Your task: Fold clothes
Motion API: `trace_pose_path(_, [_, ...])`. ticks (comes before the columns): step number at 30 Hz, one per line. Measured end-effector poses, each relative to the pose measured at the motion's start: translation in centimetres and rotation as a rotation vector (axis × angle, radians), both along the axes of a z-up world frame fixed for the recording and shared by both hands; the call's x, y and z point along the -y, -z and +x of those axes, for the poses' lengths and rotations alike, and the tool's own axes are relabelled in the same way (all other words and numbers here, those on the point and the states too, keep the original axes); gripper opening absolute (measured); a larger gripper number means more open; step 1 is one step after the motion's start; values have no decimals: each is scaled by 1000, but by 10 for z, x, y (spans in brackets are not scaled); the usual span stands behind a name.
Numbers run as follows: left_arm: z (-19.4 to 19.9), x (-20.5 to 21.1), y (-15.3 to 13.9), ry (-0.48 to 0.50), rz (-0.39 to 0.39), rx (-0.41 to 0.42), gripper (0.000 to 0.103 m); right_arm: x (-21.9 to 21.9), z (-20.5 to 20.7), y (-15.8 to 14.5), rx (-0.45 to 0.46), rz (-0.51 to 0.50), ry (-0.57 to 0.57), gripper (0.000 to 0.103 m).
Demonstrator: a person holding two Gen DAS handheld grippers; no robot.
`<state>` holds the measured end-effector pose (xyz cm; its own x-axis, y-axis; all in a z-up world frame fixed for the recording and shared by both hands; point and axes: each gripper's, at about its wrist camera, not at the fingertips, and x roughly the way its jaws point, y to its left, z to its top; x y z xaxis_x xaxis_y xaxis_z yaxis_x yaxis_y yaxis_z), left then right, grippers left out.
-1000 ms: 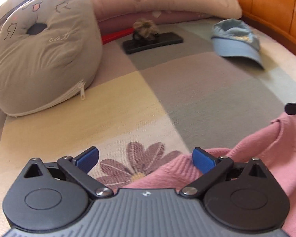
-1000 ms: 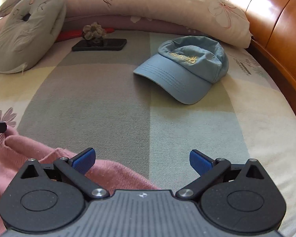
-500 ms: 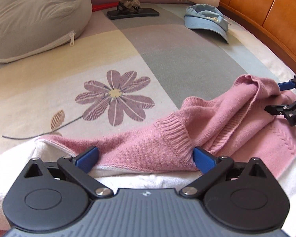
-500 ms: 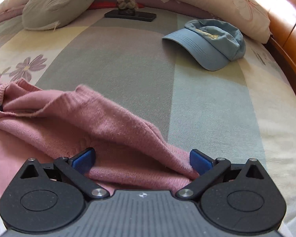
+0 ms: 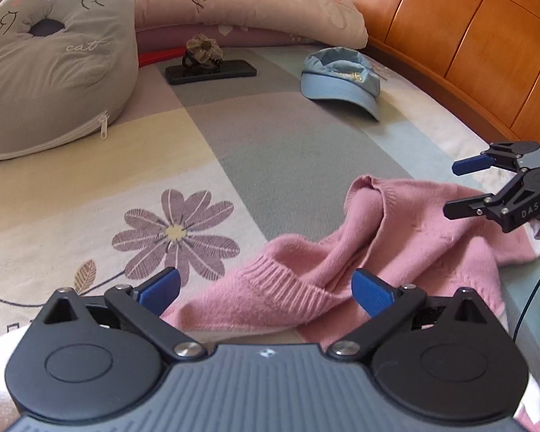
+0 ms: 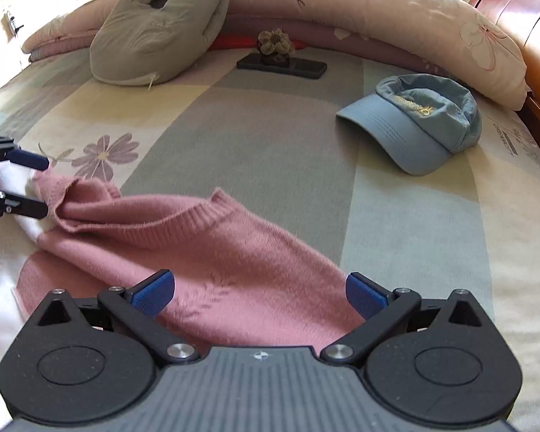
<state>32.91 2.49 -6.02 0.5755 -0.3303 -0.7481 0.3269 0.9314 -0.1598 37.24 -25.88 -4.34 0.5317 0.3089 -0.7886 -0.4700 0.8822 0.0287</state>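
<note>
1. At the bottom of both frames, the left gripper (image 5: 266, 289) and right gripper (image 6: 257, 289) hold their fingers wide, gripping nothing.
2. Mid-frame, the pink sweater (image 6: 198, 244), soft ribbed knit, now lies rumpled on the bed (image 6: 270, 144), released since a moment ago; folding has barely begun.
3. Upper right, a blue cap (image 6: 419, 118) rests well apart.

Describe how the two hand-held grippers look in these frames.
Both match: the left hand-held gripper and the right hand-held gripper have black linkage arms, silver pivot screws, blue fingertip pads and a ribbed grey body. The right one shows "DAS" lettering and a thin dark cable.
</note>
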Motion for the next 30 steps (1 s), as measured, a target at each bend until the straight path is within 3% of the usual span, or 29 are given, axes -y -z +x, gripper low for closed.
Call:
trace_pose_path(3, [11, 2, 17, -31, -1, -56, 100, -5, 29, 6, 18, 4, 34, 102])
trace_pose_path(5, [12, 0, 33, -44, -1, -107, 100, -7, 48, 12, 7, 4, 55, 95])
trace_pose_path(8, [4, 1, 40, -23, 21, -65, 101, -10, 64, 25, -25, 26, 29, 83])
trace_pose_path(11, [4, 0, 40, -25, 12, -63, 102, -21, 64, 39, -39, 7, -73, 79])
trace_pose_path(17, [6, -1, 39, -20, 13, -59, 102, -26, 42, 42, -26, -4, -170, 67])
trace_pose_path(19, [6, -1, 38, -23, 13, -56, 102, -26, 33, 39, -31, -7, -188, 55])
trace_pose_path(21, [5, -1, 36, -29, 7, -59, 101, -27, 22, 32, -22, -26, -196, 22])
trace_pose_path(23, [1, -2, 29, -37, -4, -52, 101, -29, 7, 23, 16, -62, -207, 19])
trace_pose_path(30, [-26, -1, -5, 2, -3, 37, 101, -22, -58, -18, 99, -28, -215, 14])
